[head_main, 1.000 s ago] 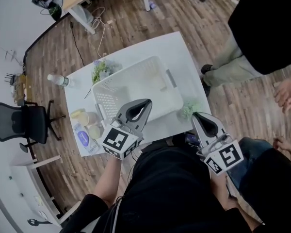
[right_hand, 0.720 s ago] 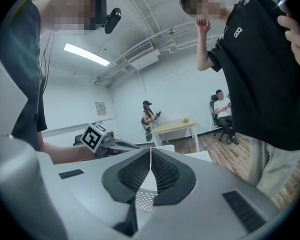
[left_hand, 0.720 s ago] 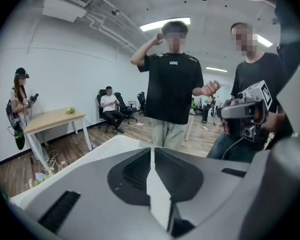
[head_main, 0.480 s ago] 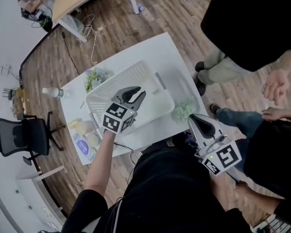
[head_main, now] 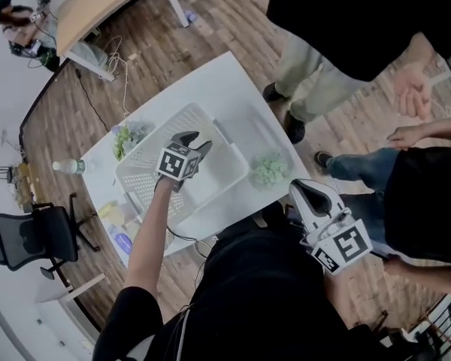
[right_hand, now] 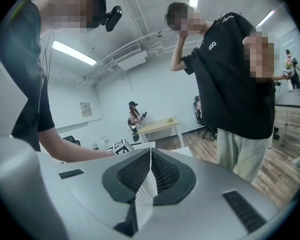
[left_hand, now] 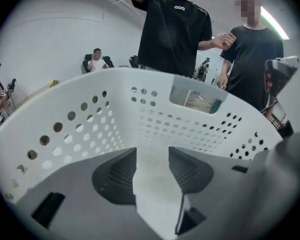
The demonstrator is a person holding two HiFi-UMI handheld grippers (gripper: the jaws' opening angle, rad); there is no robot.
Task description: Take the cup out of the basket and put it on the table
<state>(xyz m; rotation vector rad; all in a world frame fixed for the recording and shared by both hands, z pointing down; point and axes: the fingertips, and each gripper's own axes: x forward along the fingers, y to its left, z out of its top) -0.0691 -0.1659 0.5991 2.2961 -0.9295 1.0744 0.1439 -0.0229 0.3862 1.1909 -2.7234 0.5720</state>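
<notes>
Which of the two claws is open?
The left claw, down in the white basket: its jaws have just been opening, nothing between them. The right claw is shut.

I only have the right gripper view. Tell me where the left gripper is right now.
Observer: In the head view the left gripper is down inside the white perforated plastic basket on the white table.
Operator: Give me its jaws.
Observer: Its own view shows them apart, having just been opening. Only the basket's bare floor is between them.
Operator: Find the cup.
Observer: I cannot make out a cup in any view. The left gripper view shows only the basket's walls and floor ahead.
</notes>
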